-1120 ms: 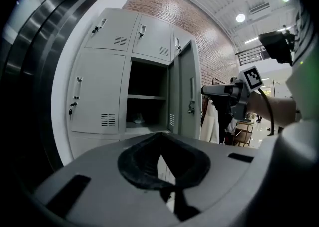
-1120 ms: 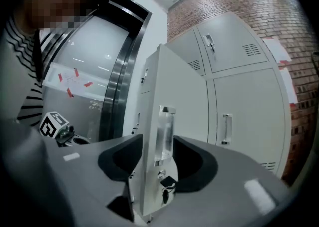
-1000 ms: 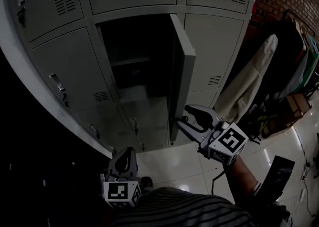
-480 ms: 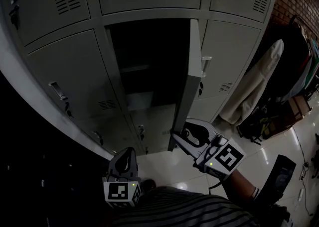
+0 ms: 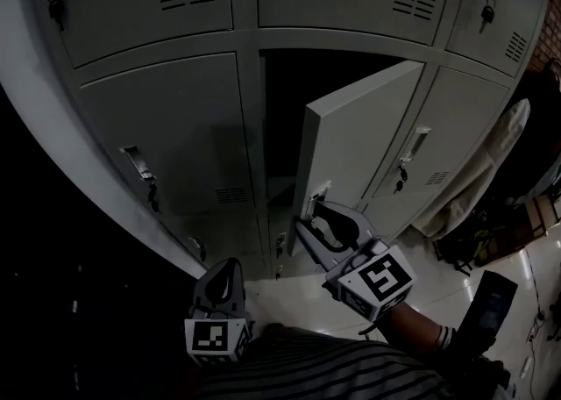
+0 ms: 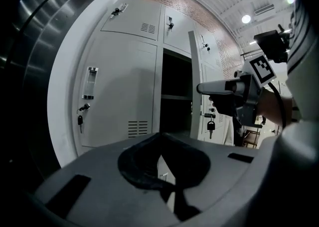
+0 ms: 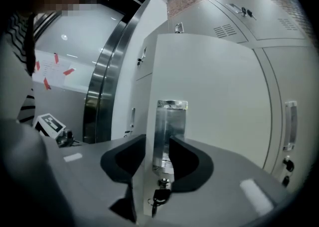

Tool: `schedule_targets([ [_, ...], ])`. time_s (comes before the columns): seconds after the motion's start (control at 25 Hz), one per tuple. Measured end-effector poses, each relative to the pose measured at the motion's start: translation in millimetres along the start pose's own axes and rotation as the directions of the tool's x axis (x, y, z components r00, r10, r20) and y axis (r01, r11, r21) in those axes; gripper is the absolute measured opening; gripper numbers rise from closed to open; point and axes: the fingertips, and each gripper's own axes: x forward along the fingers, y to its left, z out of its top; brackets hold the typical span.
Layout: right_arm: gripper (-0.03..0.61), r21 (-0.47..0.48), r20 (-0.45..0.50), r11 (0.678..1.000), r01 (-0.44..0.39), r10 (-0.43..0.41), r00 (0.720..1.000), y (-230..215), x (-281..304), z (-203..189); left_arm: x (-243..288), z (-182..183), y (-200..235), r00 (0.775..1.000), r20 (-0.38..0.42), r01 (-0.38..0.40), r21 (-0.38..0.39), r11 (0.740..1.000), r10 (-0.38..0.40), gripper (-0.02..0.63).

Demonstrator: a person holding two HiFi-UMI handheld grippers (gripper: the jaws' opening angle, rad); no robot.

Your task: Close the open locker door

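**Swing the door home, then get the inner jaw out**

The door [image 5: 359,139] stands about half shut. It hinges on its right side, and its free edge is swung out from the dark opening [image 5: 282,117] toward the person. The right gripper [image 7: 158,146] has that free edge. One jaw sits behind the door and the other lies on the outer face over the lower part of the chrome handle [image 7: 171,116]. The two appear pinched onto the sheet metal. A key [image 7: 160,197] hangs from the lock just below the jaws. The left gripper [image 6: 167,183] is held low by the person's body, well apart from the lockers, with its jaws pressed together on nothing.

The step in hand looks to be the rest of the swing.

- **Path:** The right gripper should probably follow the door's arc round the hinge rather than a straight line, turning with the panel so the jaws stay square to the edge and do not twist off it.
- **Release:** The inner jaw would likely be caught between door and frame, so the grip is best let go just short of closing.
- **Finish:** A flat push on the outer face near the handle, clear of the dangling key, should close it.
- **Speed:** A steady pace suits thin metal, since a slam could bounce the door open again.

The left gripper need not join in.
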Motion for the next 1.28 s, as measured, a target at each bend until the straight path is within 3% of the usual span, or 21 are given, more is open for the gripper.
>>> schedule_targets([
  [0.6, 0.101, -0.058, -0.014, 0.982, 0.181, -0.182, 0.983, -49, 116, 4, 17, 9, 73, 0.998, 0.024, -0.051, -0.008, 0.999, 0.051, 0.005],
  [1.0, 0.086, -0.013, -0.001, 0.985, 0.17, -0.17, 0.985, -53, 124, 5, 22, 9, 79, 0.999, 0.024, -0.038, -0.017, 0.999, 0.039, 0.005],
  [1.16, 0.189, 0.0, 0.007, 0.991, 0.133, -0.133, 0.991, -44, 118, 12, 20, 7, 69, 1.0, 0.019, -0.023, -0.019, 1.0, 0.024, 0.005],
  [1.28, 0.21, 0.006, 0.029, 0.99, 0.142, -0.142, 0.989, -39, 94, 18, 15, 7, 59, 1.0, 0.026, -0.015, -0.014, 1.0, 0.015, 0.005],
])
